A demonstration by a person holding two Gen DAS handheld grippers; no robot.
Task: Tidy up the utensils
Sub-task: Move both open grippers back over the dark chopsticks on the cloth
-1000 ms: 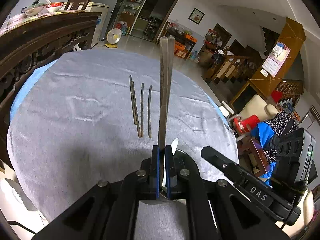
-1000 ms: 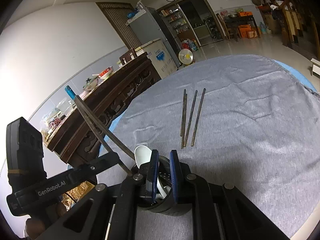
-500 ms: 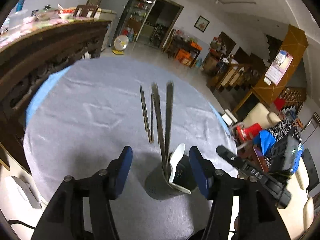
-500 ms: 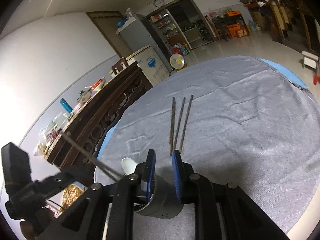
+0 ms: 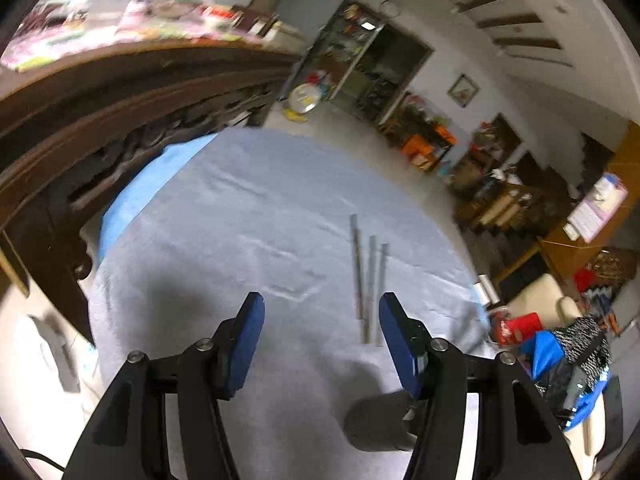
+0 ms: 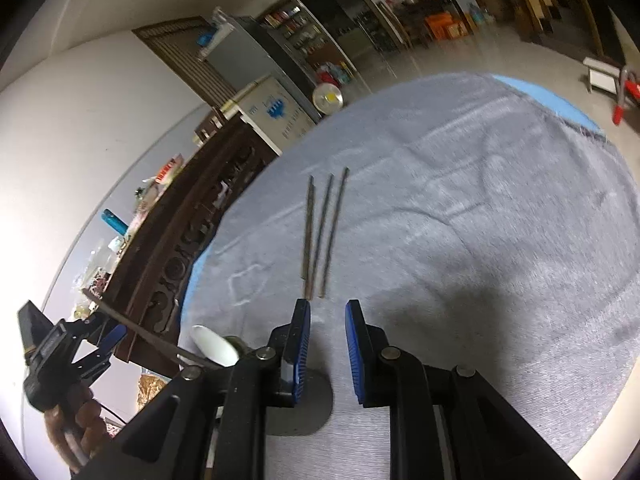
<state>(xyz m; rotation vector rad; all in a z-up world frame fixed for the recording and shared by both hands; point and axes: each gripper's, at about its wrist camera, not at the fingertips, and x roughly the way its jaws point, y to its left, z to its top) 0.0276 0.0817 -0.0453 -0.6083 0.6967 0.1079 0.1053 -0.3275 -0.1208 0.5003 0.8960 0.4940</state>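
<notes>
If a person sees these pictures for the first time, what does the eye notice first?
First, the dark chopsticks lying side by side near the middle of the grey tablecloth. Next, the blue-padded right gripper just short of them, with a white spoon to its left.

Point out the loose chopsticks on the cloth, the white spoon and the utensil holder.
chopsticks (image 6: 320, 236), right wrist view, mid-length of the middle stick.
white spoon (image 6: 214, 346), right wrist view, on its bowl.
utensil holder (image 6: 308, 404), right wrist view, its grey side wall below the claw's finger.
</notes>
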